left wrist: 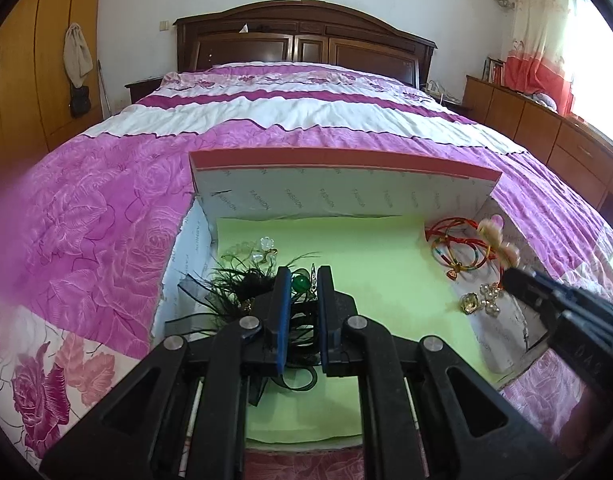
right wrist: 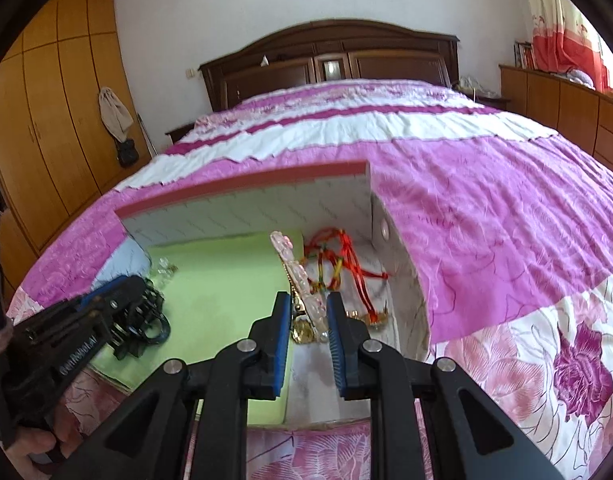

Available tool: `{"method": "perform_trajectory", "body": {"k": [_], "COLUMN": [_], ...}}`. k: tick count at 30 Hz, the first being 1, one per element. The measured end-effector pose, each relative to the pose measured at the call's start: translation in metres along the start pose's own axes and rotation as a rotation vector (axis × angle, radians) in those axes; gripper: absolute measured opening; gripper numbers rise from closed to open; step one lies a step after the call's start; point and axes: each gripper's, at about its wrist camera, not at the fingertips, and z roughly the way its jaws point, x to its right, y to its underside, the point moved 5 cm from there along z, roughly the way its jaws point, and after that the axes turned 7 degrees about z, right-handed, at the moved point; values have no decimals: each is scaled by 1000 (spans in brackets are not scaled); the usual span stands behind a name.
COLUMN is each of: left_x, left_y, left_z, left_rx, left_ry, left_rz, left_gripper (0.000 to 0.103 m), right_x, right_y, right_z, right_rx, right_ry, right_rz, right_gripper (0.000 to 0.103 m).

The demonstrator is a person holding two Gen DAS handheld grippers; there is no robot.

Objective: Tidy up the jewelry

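Observation:
An open box (left wrist: 346, 160) with a pink rim and a green lining (left wrist: 370, 256) lies on the bed. My left gripper (left wrist: 304, 276) is shut on a black feather hair ornament (left wrist: 234, 284) with a green bead (left wrist: 301, 283), low over the box's left side. It shows again in the right wrist view as the left gripper (right wrist: 134, 288) with black mesh (right wrist: 146, 320) under it. My right gripper (right wrist: 306, 300) is shut on a pink crystal hair clip (right wrist: 300, 276) that sticks up above its fingers, over the box's right side.
Red string bracelets (left wrist: 458, 248) lie in the box's right far corner, with a gold brooch (left wrist: 470, 302) and pearl pieces (left wrist: 490, 294) nearer. Clear glass flowers (left wrist: 262, 248) sit at the far left. A pink floral bedspread (left wrist: 106, 220) surrounds the box, with a wooden headboard (left wrist: 306, 40) behind.

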Motion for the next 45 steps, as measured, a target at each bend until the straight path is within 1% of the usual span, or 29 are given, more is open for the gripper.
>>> {"method": "perform_trajectory", "body": {"k": [2, 5, 7, 9, 14, 23, 30, 35, 40, 41, 42, 45], "left_x": [0, 0, -1, -2, -3, 1, 1, -1, -1, -1, 0, 1], "left_y": [0, -1, -1, -1, -1, -9, -7, -1, 8, 10, 12, 20], "left_z": [0, 1, 1, 1, -10, -51, -84, -104, -119, -122, -124, -129], "left_rx": [0, -3, -7, -13, -9, 30, 63, 84, 96, 99, 100, 98], "left_ry": [0, -11, -7, 0, 4, 26, 25, 21, 18, 18, 18, 14], "left_rz": [2, 9, 4, -8, -13, 2, 5, 3, 6, 6, 6, 6], "left_gripper": [5, 7, 15, 20, 21, 29, 39, 42, 48, 48, 49, 51], "right_x": [1, 0, 2, 3, 3, -5, -15, -20, -22, -22, -23, -22], "right_y": [4, 4, 4, 4, 2, -6, -4, 2, 13, 15, 18, 29], "right_z": [3, 3, 2, -1, -13, -55, -91, -117, -138, -140, -142, -147], "right_rx": [-22, -21, -22, -15, 7, 85, 135, 170, 199, 201, 203, 212], "right_ry": [11, 12, 7, -6, -29, -62, -89, -101, -98, -93, -89, -76], "right_rz": [-1, -2, 8, 18, 42, 44, 36, 28, 15, 12, 8, -8], "right_gripper": [21, 22, 27, 33, 45, 55, 62, 67, 75, 79, 81, 81]}}
